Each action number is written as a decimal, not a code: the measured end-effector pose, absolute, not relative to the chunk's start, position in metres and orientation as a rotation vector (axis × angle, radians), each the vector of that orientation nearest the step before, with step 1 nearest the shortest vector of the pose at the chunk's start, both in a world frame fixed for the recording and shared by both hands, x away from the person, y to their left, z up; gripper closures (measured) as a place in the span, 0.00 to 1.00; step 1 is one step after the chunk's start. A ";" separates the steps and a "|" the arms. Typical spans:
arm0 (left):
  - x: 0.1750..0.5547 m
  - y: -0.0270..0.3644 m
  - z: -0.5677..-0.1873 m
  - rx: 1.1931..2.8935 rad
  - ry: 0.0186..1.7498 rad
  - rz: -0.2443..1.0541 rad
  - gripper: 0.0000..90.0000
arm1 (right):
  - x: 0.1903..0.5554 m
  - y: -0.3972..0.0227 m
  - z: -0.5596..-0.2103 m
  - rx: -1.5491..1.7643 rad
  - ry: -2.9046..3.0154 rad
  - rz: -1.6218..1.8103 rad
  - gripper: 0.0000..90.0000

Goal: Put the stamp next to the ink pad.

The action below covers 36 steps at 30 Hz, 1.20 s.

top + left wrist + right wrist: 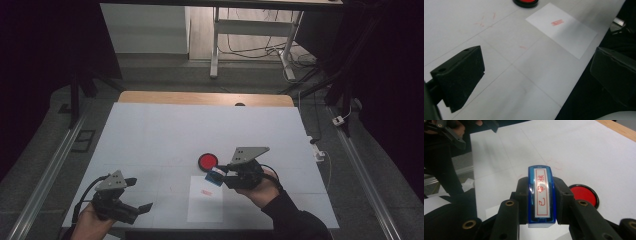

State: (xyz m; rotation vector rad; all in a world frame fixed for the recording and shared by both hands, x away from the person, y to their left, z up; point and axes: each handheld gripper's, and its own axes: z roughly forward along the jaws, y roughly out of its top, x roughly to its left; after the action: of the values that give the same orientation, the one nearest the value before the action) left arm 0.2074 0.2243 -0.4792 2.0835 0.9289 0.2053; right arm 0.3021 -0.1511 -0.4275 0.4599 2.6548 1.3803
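Note:
A blue stamp (215, 175) with a white label and red characters (541, 195) is clamped between the jaws of my right gripper (220, 176), which is held just above the table at right of centre. Beside it lies a round red ink pad (208, 161) in a black rim (584, 195). A white sheet of paper (206, 206) lies near the front edge and bears a small red stamp mark (205, 192) (557, 22). My left gripper (139, 194) is at the front left, its jaws wide apart over bare table (539, 80) with nothing between them.
The white table top (165, 130) ends in a wooden strip (205, 98) at the far side. Faint red smudges (484, 21) mark the surface left of the paper. A metal frame on legs (250, 40) stands on the floor beyond the table.

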 end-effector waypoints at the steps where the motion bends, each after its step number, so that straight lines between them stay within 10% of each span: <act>1: 0.207 0.225 -0.479 2.083 0.936 0.205 0.00 | 0.302 -0.152 -0.428 0.471 2.648 1.380 0.78; 36: 0.194 0.241 -0.478 2.119 1.030 0.307 0.00 | 0.338 -0.198 -0.448 0.714 2.564 1.158 0.78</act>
State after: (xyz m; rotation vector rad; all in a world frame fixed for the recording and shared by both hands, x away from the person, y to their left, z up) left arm 0.1939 0.2405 -0.4776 2.1190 1.0300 0.3073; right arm 0.3382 -0.1976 -0.4480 0.7137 2.5638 1.1576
